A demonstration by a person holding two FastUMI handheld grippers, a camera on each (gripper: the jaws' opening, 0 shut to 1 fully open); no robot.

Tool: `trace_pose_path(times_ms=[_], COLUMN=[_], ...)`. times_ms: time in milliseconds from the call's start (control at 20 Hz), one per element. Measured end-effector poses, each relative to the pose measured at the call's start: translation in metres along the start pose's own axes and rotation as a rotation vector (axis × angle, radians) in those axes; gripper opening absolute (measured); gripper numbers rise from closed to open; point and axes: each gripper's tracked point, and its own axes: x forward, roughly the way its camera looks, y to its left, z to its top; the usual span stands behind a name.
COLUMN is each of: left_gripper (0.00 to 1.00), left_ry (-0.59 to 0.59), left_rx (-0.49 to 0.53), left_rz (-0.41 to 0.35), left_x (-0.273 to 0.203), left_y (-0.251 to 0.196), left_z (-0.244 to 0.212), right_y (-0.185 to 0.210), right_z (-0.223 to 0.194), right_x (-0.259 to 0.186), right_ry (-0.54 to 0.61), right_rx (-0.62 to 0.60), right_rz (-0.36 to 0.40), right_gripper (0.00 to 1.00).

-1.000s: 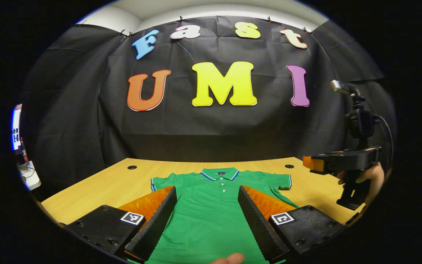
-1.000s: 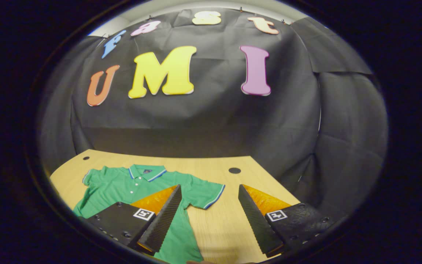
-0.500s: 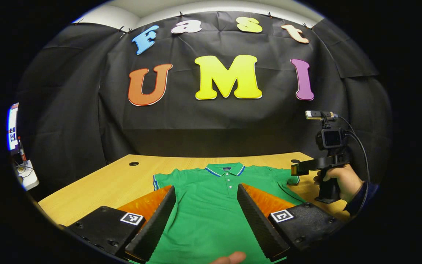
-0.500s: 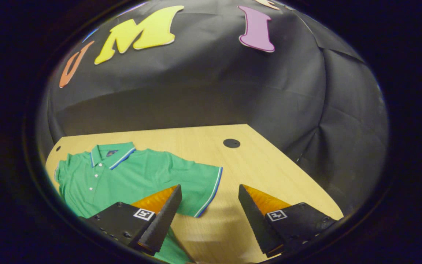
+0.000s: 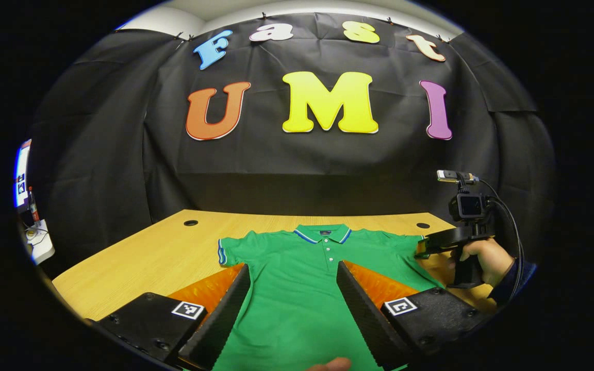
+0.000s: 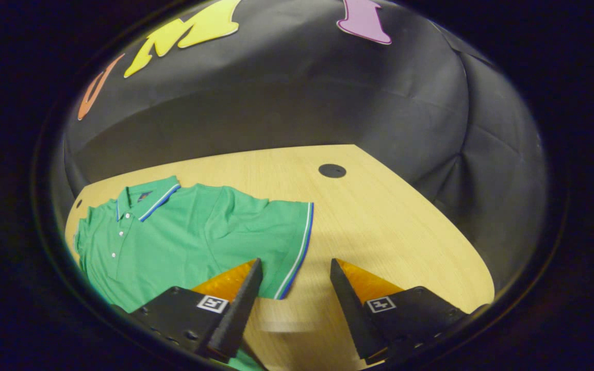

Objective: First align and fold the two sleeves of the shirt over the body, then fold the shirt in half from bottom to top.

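We have the green short-sleeved polo shirt point(image 5: 302, 288) flat on the light wooden table point(image 5: 147, 257), both claws apart, right claw point(image 6: 292, 304) at the striped sleeve cuff point(image 6: 297, 247): a shallow bite risks slipping or dragging the body askew.

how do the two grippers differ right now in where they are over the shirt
The left gripper hovers over the middle of the shirt, fingers straddling the button placket. The right gripper sits at the shirt's side, by the striped cuff of the sleeve, one finger over cloth, the other over bare table. Both are open and hold nothing.
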Motion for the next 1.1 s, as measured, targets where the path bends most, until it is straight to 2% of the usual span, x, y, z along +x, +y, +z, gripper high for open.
trace_pose_path(times_ms=[100, 150, 200, 250, 350, 450, 500, 850, 1100], left_gripper=[1.0, 1.0, 1.0, 1.0, 1.0, 1.0, 1.0, 1.0, 1.0], left_ry=[0.002, 0.001, 0.001, 0.002, 0.001, 0.004, 0.01, 0.03, 0.021], left_rx=[-0.004, -0.004, -0.004, -0.004, -0.003, -0.004, -0.006, -0.016, -0.05], left_rz=[-0.004, -0.004, -0.003, -0.002, 0.002, 0.004, 0.005, 0.011, 0.0], left_x=[0.001, 0.001, 0.003, 0.003, 0.003, 0.005, 0.006, 0.01, 0.012], left_y=[-0.001, -0.001, -0.001, 0.0, 0.003, 0.005, 0.006, 0.009, 0.007], left_z=[0.001, 0.001, 0.0, 0.0, 0.0, -0.002, -0.003, -0.008, -0.008], right_y=[0.009, 0.009, 0.011, 0.013, 0.02, 0.021, 0.027, 0.076, 0.133], right_z=[0.004, 0.005, 0.007, 0.011, 0.015, 0.027, 0.034, 0.055, 0.03], right_x=[0.004, 0.007, 0.012, 0.01, 0.011, 0.008, 0.004, -0.025, -0.04], right_ry=[0.01, -0.001, -0.014, -0.029, -0.046, -0.09, -0.118, -0.229, -0.229], right_rx=[0.0, -0.03, -0.07, -0.107, -0.205, -0.32, -0.341, -0.397, -0.38], right_rz=[0.026, 0.024, 0.016, 0.007, 0.001, -0.013, -0.007, 0.062, 0.166], right_gripper=[0.54, 0.41, 0.32, 0.17, 0.02, 0.03, 0.02, 0.02, 0.02])
